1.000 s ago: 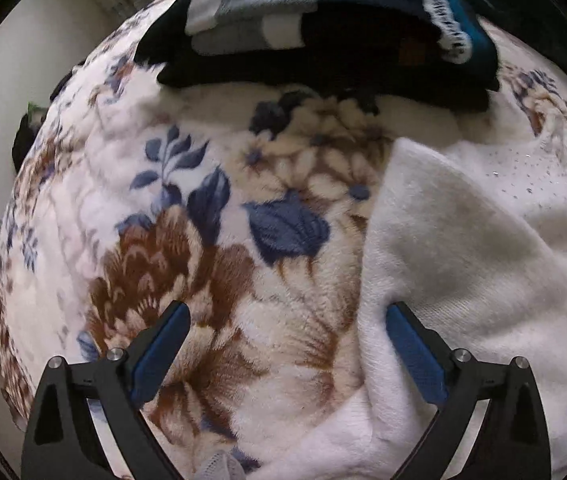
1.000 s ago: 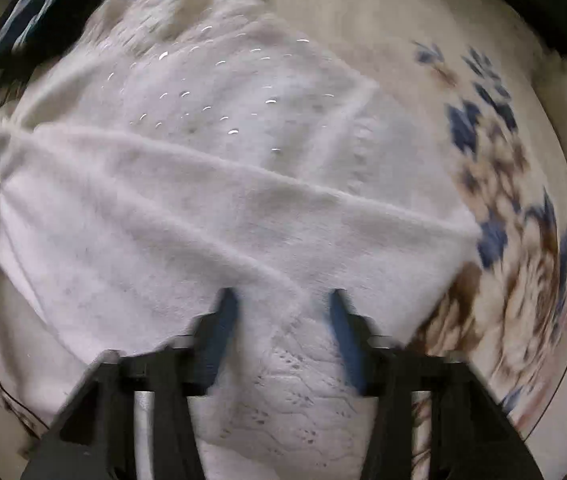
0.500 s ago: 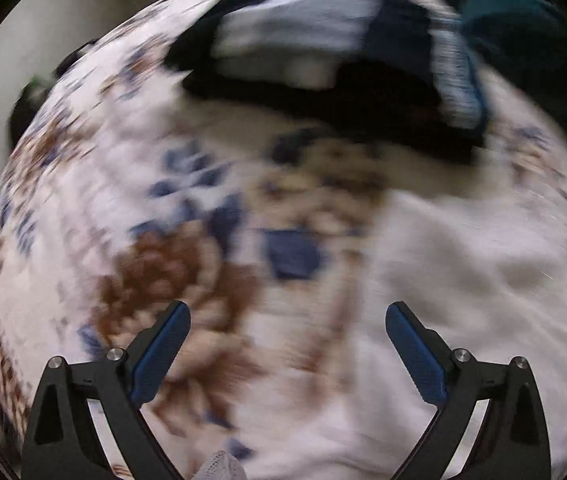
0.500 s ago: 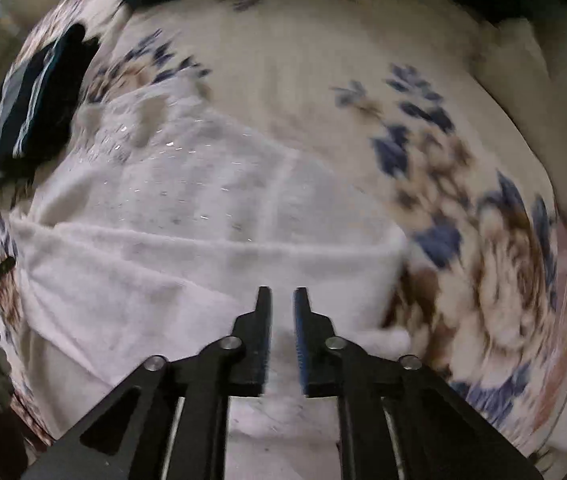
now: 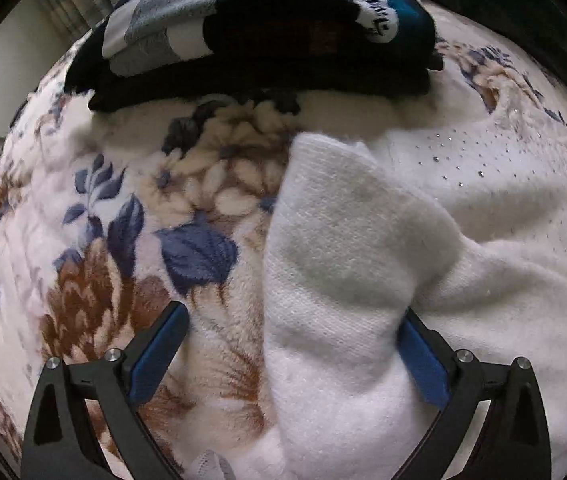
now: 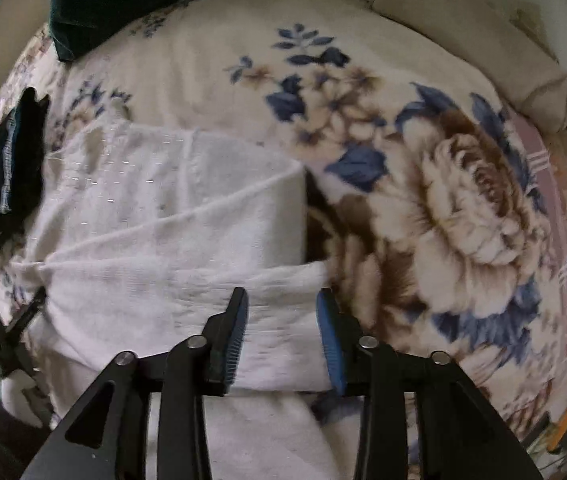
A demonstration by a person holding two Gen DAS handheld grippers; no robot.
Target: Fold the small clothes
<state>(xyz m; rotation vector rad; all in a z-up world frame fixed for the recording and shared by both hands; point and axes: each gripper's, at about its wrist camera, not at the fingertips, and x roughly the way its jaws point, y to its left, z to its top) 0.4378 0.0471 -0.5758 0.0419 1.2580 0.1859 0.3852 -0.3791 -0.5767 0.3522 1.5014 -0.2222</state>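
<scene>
A white knit sweater (image 5: 363,264) lies spread on a floral fleece blanket (image 5: 95,216), partly folded, with one sleeve laid over across its body. Tiny sparkling studs dot the far part of it (they catch the light in both views).

The left gripper (image 5: 291,344) hangs low over the sweater's near-left edge with its jaws spread wide. A fold of the white knit sits between the blue-padded fingers (image 5: 155,352) and bulges up against the right-hand one, hiding part of its pad; the left-hand finger is over bare blanket. Nothing is pinched.

The right gripper (image 6: 281,334) is over the sweater's (image 6: 171,240) near edge, close to its right-hand corner, jaws apart with white knit lying flat in the gap between them. The blanket's (image 6: 463,200) big brown-and-blue flower sits just to the right of that corner.

Beyond the sweater's far end rests a stack of dark folded clothes (image 5: 267,28), navy with grey and white stripes, just beside it on the blanket.
</scene>
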